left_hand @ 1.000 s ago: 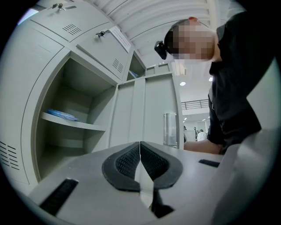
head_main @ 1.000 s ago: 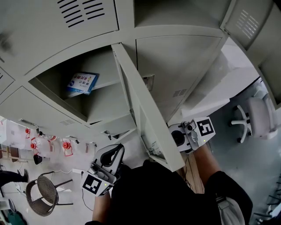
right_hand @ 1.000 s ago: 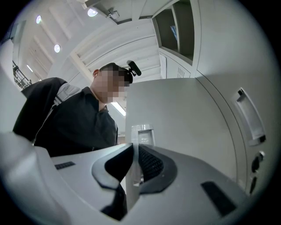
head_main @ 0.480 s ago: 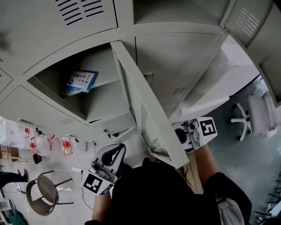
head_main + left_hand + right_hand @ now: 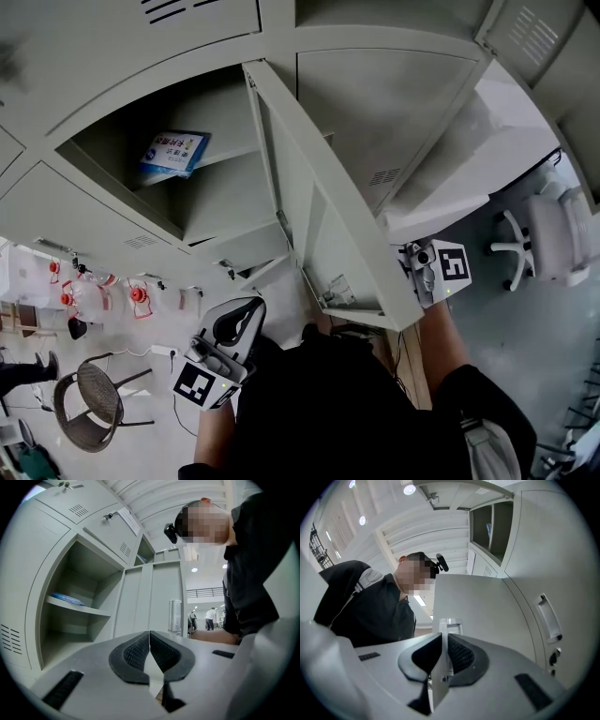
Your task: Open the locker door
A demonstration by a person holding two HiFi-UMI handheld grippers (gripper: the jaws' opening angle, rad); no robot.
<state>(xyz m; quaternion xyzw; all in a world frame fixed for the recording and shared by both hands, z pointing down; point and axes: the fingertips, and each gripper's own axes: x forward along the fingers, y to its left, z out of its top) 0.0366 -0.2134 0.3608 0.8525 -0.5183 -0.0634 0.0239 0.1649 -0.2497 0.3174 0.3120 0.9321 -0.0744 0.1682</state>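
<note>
grey painted sheet metal pretty much everywhere. the head view looks down on the locker door, swung well out from its open compartment, free edge toward the person. from up there the right gripper is mostly tucked behind the door, only its marker cube peeks out. its own view sorts that out: the jaws are nearly together and pinching the door's thin free edge, ribbed black pads either side of the flat sheet, smooth outer face running away from the camera. that view also catches a recessed handle on the next door over, which the other two don't show

left gripper hangs low beside the person, well away from the door, jaws pressed tip to tip with nothing in them. its view looks into the compartment side-on: a flat shelf with a blue packet lying on it, plus the door's inner side
</note>
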